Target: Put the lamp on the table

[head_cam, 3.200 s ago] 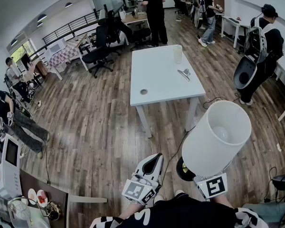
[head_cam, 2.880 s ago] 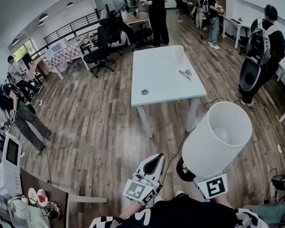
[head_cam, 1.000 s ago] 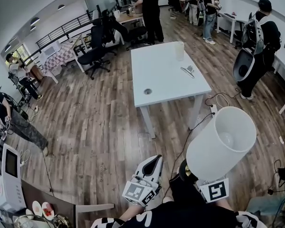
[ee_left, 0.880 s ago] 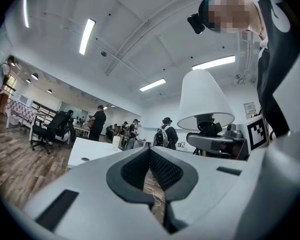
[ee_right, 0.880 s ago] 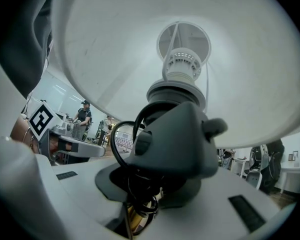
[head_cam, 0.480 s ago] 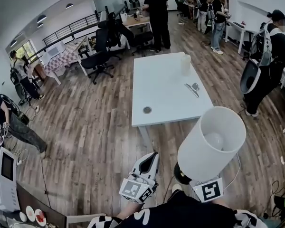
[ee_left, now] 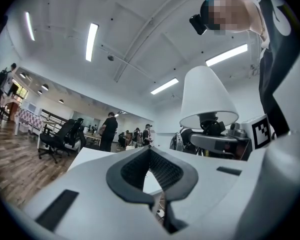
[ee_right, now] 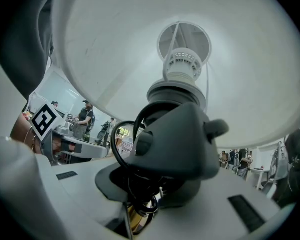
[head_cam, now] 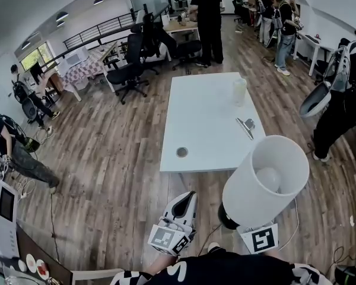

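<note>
The lamp (head_cam: pixel 264 183) has a white drum shade, a bulb inside and a dark base. My right gripper (head_cam: pixel 231 217) is shut on its dark stem and holds it above the wooden floor, just short of the white table's (head_cam: pixel 207 117) near edge. In the right gripper view the shade (ee_right: pixel 200 44) fills the top, and the black socket and coiled cord sit between the jaws of the right gripper (ee_right: pixel 155 194). My left gripper (head_cam: pixel 183 205) hovers beside it, shut and empty. The left gripper view shows the left gripper (ee_left: pixel 151 151), the lamp (ee_left: pixel 208 99) and the table (ee_left: pixel 90 156).
On the table stand a pale cup (head_cam: pixel 240 91) and a small metal object (head_cam: pixel 247 125); a round cable hole (head_cam: pixel 182 152) sits near its front edge. Office chairs (head_cam: pixel 127 70) and several people (head_cam: pixel 209 16) stand beyond. A person with a backpack (head_cam: pixel 344 100) stands right of the table.
The table has come nearer and lower in the head view. Both grippers and the lamp have been carried forward toward it. The grip on the lamp is unchanged.
</note>
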